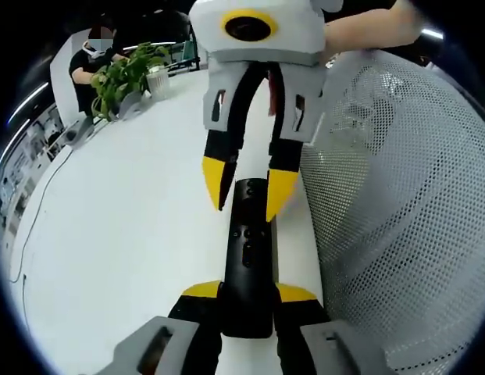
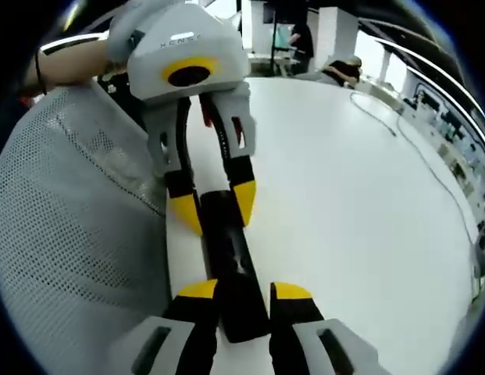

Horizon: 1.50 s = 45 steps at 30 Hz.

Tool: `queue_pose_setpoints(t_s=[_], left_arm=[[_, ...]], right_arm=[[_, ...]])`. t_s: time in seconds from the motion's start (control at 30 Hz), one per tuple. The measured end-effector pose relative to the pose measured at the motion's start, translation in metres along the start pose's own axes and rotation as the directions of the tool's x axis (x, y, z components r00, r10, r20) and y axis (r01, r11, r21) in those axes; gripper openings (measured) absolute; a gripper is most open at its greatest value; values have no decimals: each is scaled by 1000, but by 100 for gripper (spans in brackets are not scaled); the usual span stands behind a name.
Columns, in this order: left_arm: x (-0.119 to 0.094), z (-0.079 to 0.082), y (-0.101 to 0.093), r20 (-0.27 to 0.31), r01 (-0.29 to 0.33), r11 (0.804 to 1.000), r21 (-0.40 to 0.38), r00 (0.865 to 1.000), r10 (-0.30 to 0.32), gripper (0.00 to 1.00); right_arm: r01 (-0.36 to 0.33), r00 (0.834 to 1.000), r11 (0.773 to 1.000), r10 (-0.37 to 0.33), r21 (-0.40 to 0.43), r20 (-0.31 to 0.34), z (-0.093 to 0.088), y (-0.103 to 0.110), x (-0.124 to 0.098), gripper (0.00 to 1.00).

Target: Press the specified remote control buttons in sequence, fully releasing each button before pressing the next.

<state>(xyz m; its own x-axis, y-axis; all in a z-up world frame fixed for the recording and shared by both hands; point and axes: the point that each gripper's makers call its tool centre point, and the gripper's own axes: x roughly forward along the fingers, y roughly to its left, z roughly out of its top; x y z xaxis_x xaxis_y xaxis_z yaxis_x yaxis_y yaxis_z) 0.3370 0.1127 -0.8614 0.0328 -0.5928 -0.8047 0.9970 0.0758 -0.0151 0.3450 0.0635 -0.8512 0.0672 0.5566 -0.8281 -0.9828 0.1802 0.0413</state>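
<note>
A long black remote control (image 1: 246,258) lies flat on the white tabletop (image 1: 125,234), close beside a white mesh chair back (image 1: 398,219). Its long axis runs straight between the two tongs, one end toward each.

In the left gripper view, the left tongs (image 1: 248,293) rise from the bottom, their yellow-tipped jaws closed against the two long sides of the remote's near end. The remote points away from this camera, its small round buttons facing up along its middle. At its far end the right tongs (image 1: 250,191) come down from above, their yellow tips narrowly spread to either side of that end; whether they touch it I cannot tell.

In the right gripper view the same remote control (image 2: 230,266) runs away from the camera. The right tongs (image 2: 244,293) sit low in the picture with their jaws at the sides of the remote's near end, narrowly apart; whether they press it cannot be made out. The left tongs (image 2: 215,207) hold the far end between their yellow tips. The mesh chair back (image 2: 78,234) stands to the left, and a person's bare arm (image 2: 70,62) reaches in behind the left tongs.

Farther off on the tabletop stand a potted green plant (image 1: 129,74) and a thin cable (image 2: 429,168).
</note>
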Motion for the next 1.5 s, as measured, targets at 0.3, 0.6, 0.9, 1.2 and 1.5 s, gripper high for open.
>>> queue_pose_setpoints(t_s=[0.3,0.6,0.9,1.2,1.5], left_arm=[[0,0,0,2,-2,1000,-4,1000,2,25],[1,2,0,14,-17,1000,-5,1000,17,25],[-3,14,7,71,-26,992,-123,997,35,29],[-46,55,37,244,-99,960,-261,956,165,43],[-114,74,37,419,-156,863,-481,823,383,81]], right_arm=[[-28,1000,1000,28,-14,9,-3,5,-1,24],[-65,998,998,65,-27,7,-6,8,8,23],[-63,998,997,62,-38,-14,-5,8,8,22],[-51,999,998,50,-29,-19,-6,5,9,21],[-47,999,998,46,-41,-29,-5,5,9,22]])
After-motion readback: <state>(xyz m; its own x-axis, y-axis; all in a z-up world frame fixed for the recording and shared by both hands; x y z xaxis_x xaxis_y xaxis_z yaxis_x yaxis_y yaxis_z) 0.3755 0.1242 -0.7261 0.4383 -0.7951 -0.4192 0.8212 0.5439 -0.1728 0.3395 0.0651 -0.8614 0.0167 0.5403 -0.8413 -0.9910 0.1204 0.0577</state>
